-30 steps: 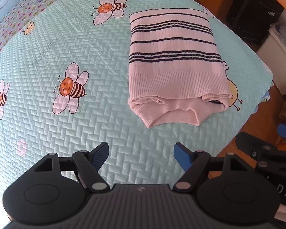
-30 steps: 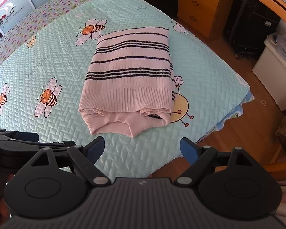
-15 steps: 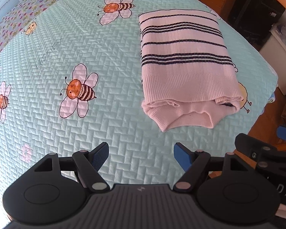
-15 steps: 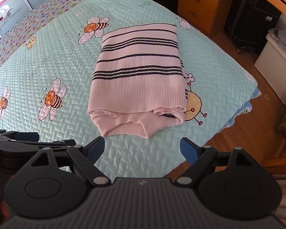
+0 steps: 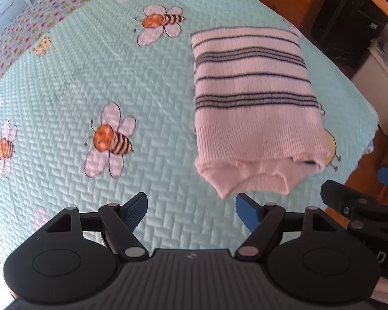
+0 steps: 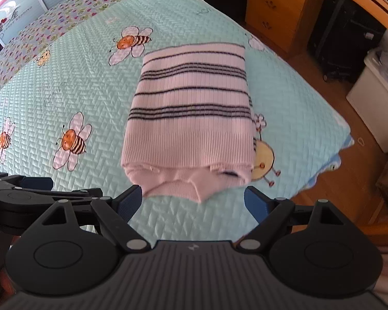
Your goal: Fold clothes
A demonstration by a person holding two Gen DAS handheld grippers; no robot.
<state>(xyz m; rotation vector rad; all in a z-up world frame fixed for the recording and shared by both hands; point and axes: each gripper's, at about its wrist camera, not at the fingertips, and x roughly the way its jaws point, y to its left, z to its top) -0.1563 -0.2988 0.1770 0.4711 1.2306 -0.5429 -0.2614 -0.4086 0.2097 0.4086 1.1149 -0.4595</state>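
Sweater lies folded in a compact rectangle on bed, left hand-held gripper spread, empty. Right view: right hand-held gripper spread just short of protruding rib edge; snagging it could undo the fold.

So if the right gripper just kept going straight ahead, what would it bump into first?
Most likely the near edge of the folded pink sweater, lying ahead of the open right gripper on the bedspread. Depth is hard to judge here.
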